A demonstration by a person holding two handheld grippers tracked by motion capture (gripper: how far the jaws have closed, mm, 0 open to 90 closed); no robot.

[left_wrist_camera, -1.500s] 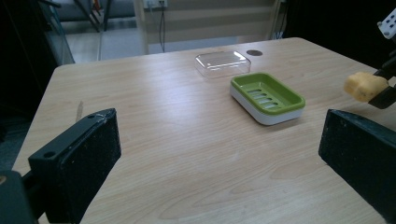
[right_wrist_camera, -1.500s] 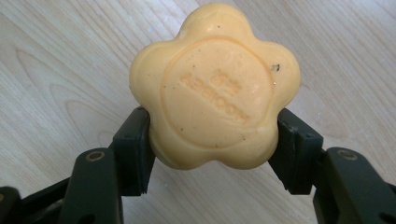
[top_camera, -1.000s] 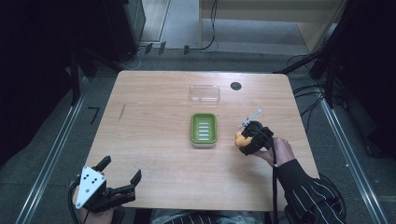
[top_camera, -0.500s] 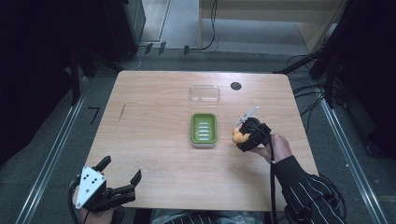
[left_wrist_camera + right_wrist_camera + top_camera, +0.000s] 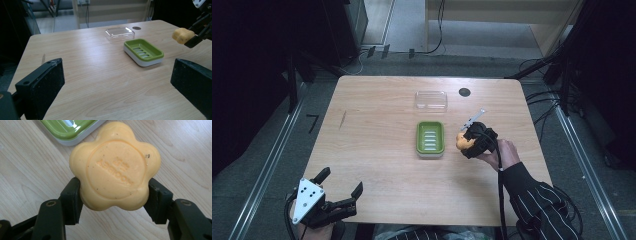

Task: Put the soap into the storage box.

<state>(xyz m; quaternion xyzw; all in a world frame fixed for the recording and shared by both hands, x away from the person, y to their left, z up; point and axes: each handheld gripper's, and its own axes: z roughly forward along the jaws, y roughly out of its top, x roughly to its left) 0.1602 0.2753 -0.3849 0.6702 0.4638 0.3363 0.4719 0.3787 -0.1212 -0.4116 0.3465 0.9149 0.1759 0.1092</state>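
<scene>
A flower-shaped orange soap bar (image 5: 115, 166) is clamped between the jaws of my right gripper (image 5: 468, 141), which hangs above the table just right of the green soap dish (image 5: 430, 138). The same soap (image 5: 182, 35) appears at the far right of the left gripper view, above the dish (image 5: 143, 51). The dish's slotted tray holds nothing. My left gripper (image 5: 339, 189) stands open at the table's near left corner, with nothing between its jaws.
A clear plastic lid (image 5: 431, 99) lies behind the dish, towards the far edge. A small dark round hole (image 5: 464, 92) sits right of it. The wooden table (image 5: 377, 150) has bare room on its left half.
My right gripper has carried the soap slightly left and nearer, closer to the green dish. The left gripper has not moved.
</scene>
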